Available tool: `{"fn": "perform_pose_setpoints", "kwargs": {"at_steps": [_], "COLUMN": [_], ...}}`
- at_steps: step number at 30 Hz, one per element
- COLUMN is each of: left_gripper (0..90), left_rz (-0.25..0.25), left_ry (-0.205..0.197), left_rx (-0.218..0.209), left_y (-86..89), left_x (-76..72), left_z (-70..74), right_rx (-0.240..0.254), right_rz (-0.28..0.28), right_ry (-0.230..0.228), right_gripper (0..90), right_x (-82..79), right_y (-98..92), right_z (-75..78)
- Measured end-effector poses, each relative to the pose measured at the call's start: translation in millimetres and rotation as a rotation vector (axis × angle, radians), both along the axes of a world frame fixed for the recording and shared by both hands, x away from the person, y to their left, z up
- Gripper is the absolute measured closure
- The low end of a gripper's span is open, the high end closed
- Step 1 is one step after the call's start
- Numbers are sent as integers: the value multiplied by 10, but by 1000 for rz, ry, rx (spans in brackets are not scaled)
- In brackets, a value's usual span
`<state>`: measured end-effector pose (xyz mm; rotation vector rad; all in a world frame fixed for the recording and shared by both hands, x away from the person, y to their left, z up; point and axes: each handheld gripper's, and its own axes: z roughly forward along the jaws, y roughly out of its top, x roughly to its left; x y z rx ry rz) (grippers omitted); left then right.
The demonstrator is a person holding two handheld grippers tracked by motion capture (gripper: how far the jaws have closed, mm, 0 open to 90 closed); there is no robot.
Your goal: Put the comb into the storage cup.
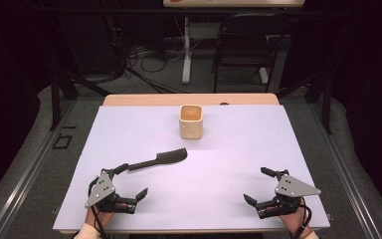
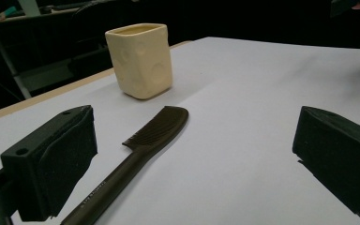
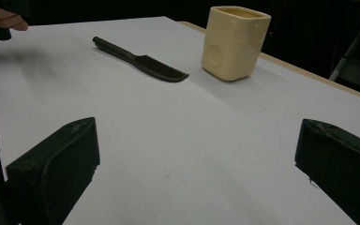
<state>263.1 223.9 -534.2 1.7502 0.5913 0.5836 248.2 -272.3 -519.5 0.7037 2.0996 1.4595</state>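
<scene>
The white tabletop [image 1: 229, 164] is carrying everything. A cream cup [image 1: 190, 121] is standing upright toward its far edge. A dark comb [image 1: 158, 160] is lying flat nearer, its handle pointing at the left tool [image 1: 132, 183], which is gaping wide with nothing between its jaws. The right tool [image 1: 258, 185] is likewise resting open and empty, well apart.

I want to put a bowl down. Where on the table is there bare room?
Bare sheet lies right of the comb and cup, out to the right gripper, and between both grippers. It is crowded only near the left gripper, at the comb's handle.
</scene>
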Motion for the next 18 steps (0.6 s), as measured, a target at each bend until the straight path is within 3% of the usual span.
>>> {"fn": "perform_pose_setpoints", "kwargs": {"at_steps": [18], "left_gripper": [1], "left_rz": [37], "left_ry": [3], "left_rx": [0], "left_y": [-5], "left_x": [109], "left_z": [83], "right_rx": [-4], "right_rz": [2], "right_ry": [10], "right_gripper": [0], "right_x": [11], "right_y": [5], "right_z": [-10]}}
